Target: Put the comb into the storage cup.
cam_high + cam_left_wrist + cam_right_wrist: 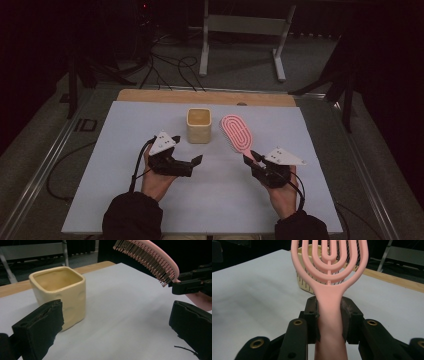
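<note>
Pink hairbrush (236, 131) clamped by handle between jaws of right gripper (255, 160), head raised above white table (220, 200), bristles facing down, pointing away from person toward far edge. Cream square cup (199, 125) upright on table just left of brush head, apart from it. Left gripper (192, 161) near cup, jaws spread wide, nothing between them, cup (60, 292) beyond left jaw
</note>
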Tool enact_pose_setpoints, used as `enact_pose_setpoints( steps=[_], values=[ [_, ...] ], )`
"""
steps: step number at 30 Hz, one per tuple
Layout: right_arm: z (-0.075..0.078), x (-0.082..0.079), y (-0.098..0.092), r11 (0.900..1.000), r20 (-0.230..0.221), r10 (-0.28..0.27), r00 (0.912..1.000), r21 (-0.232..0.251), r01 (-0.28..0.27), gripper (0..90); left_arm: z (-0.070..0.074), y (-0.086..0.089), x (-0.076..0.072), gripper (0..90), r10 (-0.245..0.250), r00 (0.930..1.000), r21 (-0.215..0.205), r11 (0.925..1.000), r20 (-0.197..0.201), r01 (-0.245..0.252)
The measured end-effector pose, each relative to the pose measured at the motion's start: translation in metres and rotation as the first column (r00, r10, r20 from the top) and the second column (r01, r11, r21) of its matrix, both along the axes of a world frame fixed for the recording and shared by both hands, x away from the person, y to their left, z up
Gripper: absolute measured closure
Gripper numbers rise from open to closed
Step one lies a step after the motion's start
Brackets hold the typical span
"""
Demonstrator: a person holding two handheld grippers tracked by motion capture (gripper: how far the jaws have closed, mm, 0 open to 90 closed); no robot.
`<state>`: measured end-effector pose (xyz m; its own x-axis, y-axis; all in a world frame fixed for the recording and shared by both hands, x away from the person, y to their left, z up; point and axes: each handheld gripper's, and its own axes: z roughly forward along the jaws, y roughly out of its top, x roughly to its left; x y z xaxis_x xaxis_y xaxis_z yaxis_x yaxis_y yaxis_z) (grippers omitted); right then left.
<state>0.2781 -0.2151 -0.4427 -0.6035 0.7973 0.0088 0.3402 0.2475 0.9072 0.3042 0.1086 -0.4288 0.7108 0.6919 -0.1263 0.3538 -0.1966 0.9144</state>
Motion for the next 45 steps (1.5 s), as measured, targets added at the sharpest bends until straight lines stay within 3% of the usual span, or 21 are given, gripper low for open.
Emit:
enact_pose_setpoints(
  steps=[25,45],
  values=[
    [-0.001,-0.001,0.008,1.0,0.001,0.023,0.9997,-0.009,-0.023,69.1,-0.002,-0.035,0.013,0.1,-0.059,0.9981,0.001,0.9982,-0.016,0.059],
    [-0.004,-0.003,0.019,0.999,0.004,0.049,0.9988,-0.02,-0.049,69.2,0.001,-0.064,0.018,0.1,-0.086,0.9959,-0.022,0.9961,-0.031,0.085]
  ],
)
